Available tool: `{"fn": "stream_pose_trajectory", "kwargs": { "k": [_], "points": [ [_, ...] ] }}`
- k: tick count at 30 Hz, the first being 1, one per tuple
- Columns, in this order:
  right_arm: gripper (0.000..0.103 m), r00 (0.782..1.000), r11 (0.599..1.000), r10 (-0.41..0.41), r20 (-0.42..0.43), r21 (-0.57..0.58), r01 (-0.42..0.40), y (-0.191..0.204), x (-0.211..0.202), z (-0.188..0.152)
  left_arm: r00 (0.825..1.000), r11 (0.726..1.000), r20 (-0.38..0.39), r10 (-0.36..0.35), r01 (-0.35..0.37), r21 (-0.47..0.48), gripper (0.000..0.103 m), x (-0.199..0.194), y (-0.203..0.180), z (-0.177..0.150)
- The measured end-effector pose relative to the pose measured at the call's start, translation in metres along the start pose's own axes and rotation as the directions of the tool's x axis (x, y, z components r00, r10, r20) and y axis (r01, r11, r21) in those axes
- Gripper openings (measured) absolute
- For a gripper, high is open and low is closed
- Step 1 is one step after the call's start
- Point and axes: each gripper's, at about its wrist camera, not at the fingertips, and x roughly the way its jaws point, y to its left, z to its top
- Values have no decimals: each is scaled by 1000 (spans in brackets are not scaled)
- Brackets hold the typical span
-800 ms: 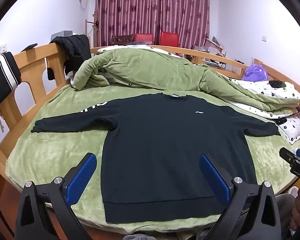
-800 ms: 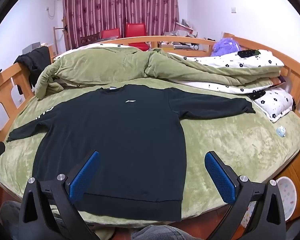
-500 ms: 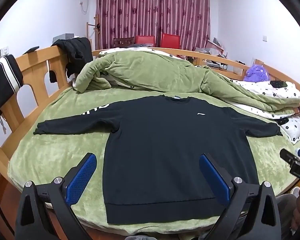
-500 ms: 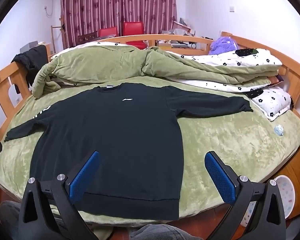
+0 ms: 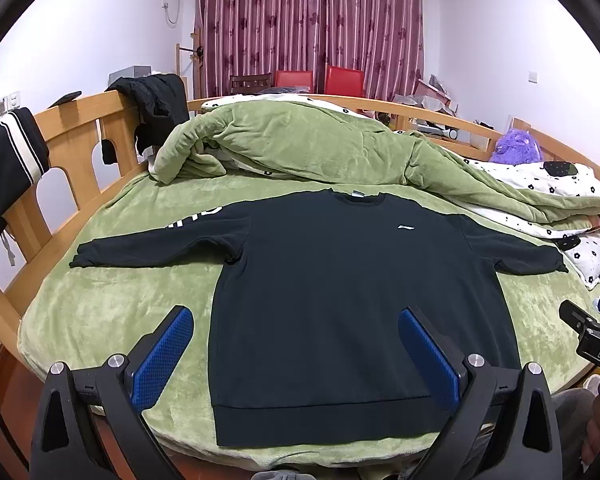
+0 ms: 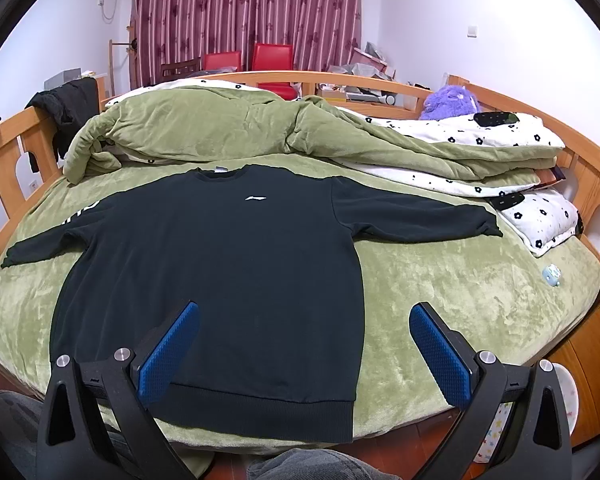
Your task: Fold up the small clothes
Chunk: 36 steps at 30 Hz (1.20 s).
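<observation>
A black long-sleeved sweatshirt (image 5: 340, 288) lies flat and face up on the green bed cover, both sleeves spread out; it also shows in the right wrist view (image 6: 228, 272). My left gripper (image 5: 296, 344) is open and empty, held above the sweatshirt's lower hem, left of centre. My right gripper (image 6: 304, 340) is open and empty, held above the hem's right corner. Neither touches the cloth. The right gripper's tip (image 5: 588, 332) shows at the right edge of the left wrist view.
A bunched green quilt (image 5: 320, 148) and a white flowered quilt (image 6: 480, 140) lie behind the sweatshirt. A wooden bed rail (image 5: 60, 184) with dark clothes draped on it rings the bed. A small blue toy (image 6: 551, 274) lies at the right.
Both grippers have drawn back and risen slightly, so the sweatshirt sits a little lower in both views. The sweatshirt has not moved.
</observation>
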Motion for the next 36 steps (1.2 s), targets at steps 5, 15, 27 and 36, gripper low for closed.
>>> {"fn": "stream_pose_trajectory", "kwargs": {
  "k": [5,15,27,36],
  "points": [
    [103,1000,1000,-1,1,1,1,0,0,-1,1000,1000,1,1,-1,3,103,-2,-1,0],
    [103,1000,1000,0,1,-1,0,0,1,-2,1000,1000,2,-1,1,2,103,-2,-3,-1],
    [103,1000,1000,0,1,-1,0,0,1,-2,1000,1000,-1,0,0,2,103,-2,-3,-1],
    [103,1000,1000,0,1,-1,0,0,1,-2,1000,1000,1,0,0,4,103,-2,-3,0]
  ]
}}
